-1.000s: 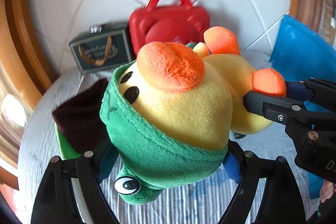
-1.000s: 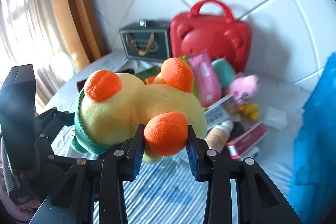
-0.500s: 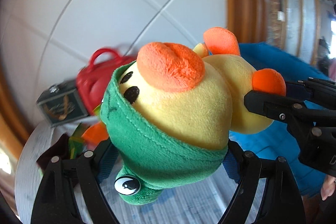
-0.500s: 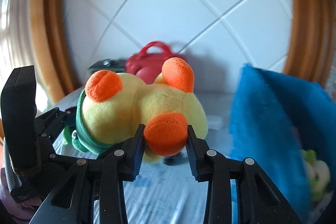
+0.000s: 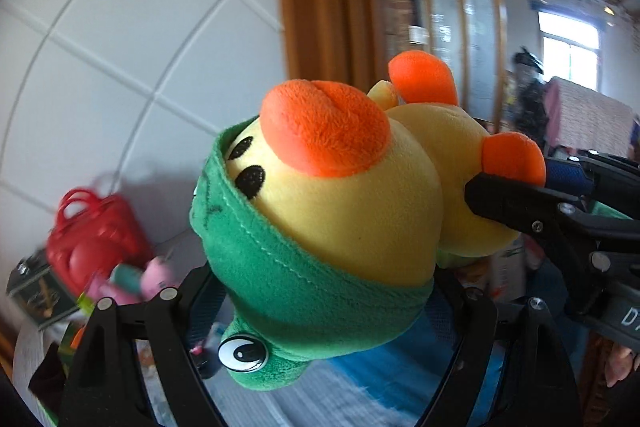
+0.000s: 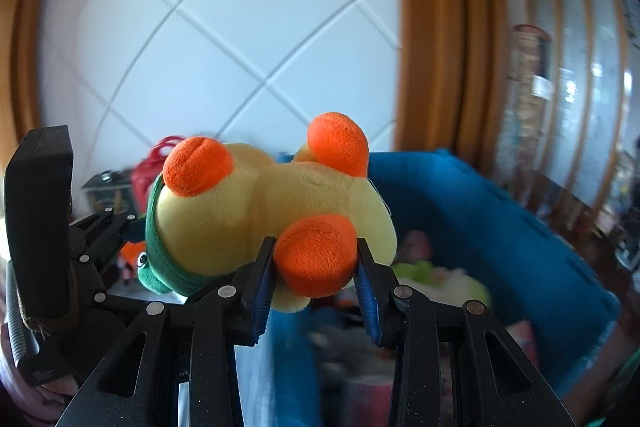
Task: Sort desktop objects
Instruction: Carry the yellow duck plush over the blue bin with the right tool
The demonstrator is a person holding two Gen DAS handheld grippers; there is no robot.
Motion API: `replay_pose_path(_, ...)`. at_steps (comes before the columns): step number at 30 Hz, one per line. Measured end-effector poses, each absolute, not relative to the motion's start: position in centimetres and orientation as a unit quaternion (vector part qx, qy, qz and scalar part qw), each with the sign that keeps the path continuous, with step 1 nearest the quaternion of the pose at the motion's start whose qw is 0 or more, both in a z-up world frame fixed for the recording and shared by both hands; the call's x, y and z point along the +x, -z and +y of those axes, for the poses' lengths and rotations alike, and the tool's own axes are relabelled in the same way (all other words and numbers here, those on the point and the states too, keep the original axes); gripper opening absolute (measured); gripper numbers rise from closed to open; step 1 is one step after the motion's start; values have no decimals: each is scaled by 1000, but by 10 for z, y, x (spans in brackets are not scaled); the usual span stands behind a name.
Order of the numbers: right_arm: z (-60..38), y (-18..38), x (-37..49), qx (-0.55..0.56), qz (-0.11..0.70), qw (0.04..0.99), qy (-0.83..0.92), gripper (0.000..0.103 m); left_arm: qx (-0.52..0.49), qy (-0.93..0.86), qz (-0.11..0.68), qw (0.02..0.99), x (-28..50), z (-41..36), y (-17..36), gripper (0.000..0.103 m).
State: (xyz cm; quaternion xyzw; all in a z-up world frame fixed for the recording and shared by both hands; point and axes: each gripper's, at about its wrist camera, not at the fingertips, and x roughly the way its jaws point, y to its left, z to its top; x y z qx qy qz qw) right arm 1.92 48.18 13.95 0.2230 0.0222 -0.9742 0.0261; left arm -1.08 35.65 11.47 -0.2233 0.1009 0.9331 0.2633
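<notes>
Your left gripper (image 5: 320, 291) clamps wide on the plush duck's (image 5: 360, 203) hooded head; your right gripper (image 6: 316, 267) pinches its orange foot (image 6: 316, 255), above the blue bin's (image 6: 480, 219) near rim.

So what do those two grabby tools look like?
Both are black plastic. The left tool and the right tool each have two fingers with triangle cutouts, silver rivets and ribbed blue pads. White letters mark the right tool's side.
</notes>
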Motion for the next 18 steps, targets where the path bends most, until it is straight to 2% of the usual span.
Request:
replay_pose_path(8, 560, -145, 55, 222, -17, -35, 974, 36, -229, -910, 146, 314, 13, 440, -125, 86)
replay_pose_path(18, 602, -132, 73, 251, -33, -66, 965, 36, -307, -877, 162, 332, 20, 482, -109, 87)
